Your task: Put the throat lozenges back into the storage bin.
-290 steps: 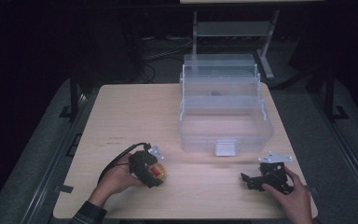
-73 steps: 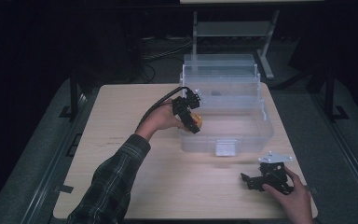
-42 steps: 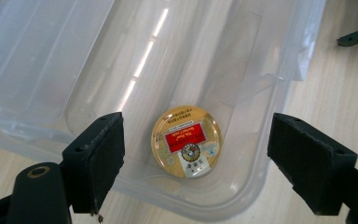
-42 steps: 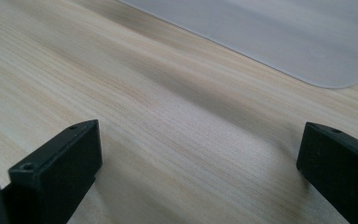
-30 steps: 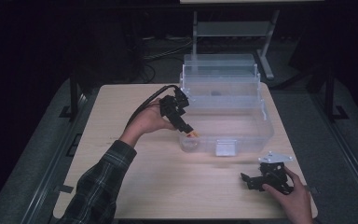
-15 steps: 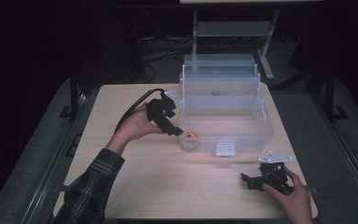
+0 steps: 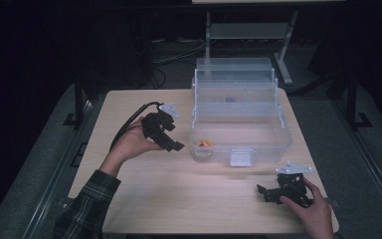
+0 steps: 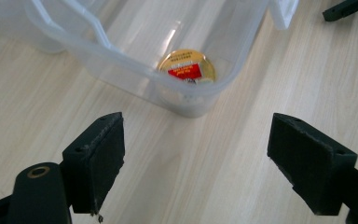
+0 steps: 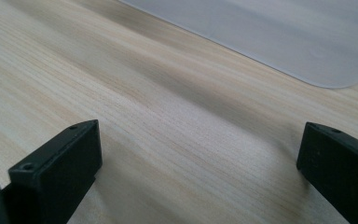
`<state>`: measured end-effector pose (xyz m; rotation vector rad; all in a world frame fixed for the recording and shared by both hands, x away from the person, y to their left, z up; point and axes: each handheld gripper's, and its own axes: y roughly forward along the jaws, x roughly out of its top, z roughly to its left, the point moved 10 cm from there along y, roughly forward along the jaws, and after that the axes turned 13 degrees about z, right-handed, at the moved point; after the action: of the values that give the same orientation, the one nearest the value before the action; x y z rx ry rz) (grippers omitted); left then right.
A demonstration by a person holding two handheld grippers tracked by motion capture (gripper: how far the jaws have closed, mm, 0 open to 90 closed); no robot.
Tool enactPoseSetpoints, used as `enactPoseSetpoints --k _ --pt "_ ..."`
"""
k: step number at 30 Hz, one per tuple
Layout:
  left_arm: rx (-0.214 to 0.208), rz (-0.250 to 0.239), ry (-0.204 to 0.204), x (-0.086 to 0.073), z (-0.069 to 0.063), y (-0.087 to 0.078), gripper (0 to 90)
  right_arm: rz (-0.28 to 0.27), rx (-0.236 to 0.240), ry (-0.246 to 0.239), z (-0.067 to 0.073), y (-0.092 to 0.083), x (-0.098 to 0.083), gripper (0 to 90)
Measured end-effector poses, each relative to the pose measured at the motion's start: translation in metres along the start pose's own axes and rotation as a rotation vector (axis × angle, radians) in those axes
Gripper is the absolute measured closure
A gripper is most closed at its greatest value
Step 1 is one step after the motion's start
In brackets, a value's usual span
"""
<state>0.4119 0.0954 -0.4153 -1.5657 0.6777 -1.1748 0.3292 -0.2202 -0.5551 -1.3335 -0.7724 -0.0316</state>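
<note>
Left gripper view: a small round tin (image 8: 186, 68) is seen at 12 o'clock inside the clear box (image 8: 242, 56). Left gripper (image 8: 196, 158) is spread wide, empty. Probably light, stiff, slippery; best pinched across its rim.

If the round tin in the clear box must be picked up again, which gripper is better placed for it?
Probably the left gripper: it hovers open just beside the box corner where the tin lies. The right gripper rests near the table's front edge, farther off.
</note>
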Motion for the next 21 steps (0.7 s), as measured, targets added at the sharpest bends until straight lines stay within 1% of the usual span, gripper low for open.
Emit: enactPoseSetpoints --k 1,5,8,11,12,13,14,16,17,19,21 --pt "0.002 0.002 0.002 -0.003 0.000 0.000 18.2 0.000 -0.001 0.000 0.000 0.000 0.000 0.0" --pt "0.004 -0.009 -0.021 -0.015 -0.002 0.001 18.2 -0.001 0.000 0.000 0.000 0.000 0.000 0.0" --pt "0.005 -0.008 -0.024 -0.024 -0.003 0.003 18.2 0.000 0.000 0.000 0.000 0.000 0.000 0.0" --pt "0.006 -0.026 -0.045 -0.032 -0.004 0.005 18.2 0.000 0.000 -0.001 0.000 0.000 0.000 0.0" --pt "0.007 -0.020 -0.045 -0.035 -0.004 0.005 18.2 0.000 0.000 0.000 0.000 0.000 0.000 0.0" --pt "0.011 -0.010 -0.050 -0.038 -0.004 0.007 18.2 0.000 0.000 0.000 0.000 0.000 0.000 0.0" --pt "0.029 -0.010 -0.052 -0.041 -0.003 0.007 18.1 0.000 0.000 0.001 0.000 0.000 0.000 0.0" --pt "0.018 -0.035 -0.068 -0.046 -0.005 0.008 18.1 0.000 -0.001 0.000 0.000 0.000 0.000 0.0" --pt "0.021 -0.030 -0.072 -0.050 -0.005 0.010 18.1 0.000 -0.001 -0.001 0.000 0.000 0.000 0.0" --pt "0.019 -0.040 -0.082 -0.056 -0.006 0.011 18.1 -0.001 -0.001 -0.001 0.000 0.000 0.000 0.0" --pt "0.025 -0.045 -0.092 -0.062 -0.006 0.012 18.1 -0.001 -0.001 -0.002 0.000 0.000 0.000 0.0"
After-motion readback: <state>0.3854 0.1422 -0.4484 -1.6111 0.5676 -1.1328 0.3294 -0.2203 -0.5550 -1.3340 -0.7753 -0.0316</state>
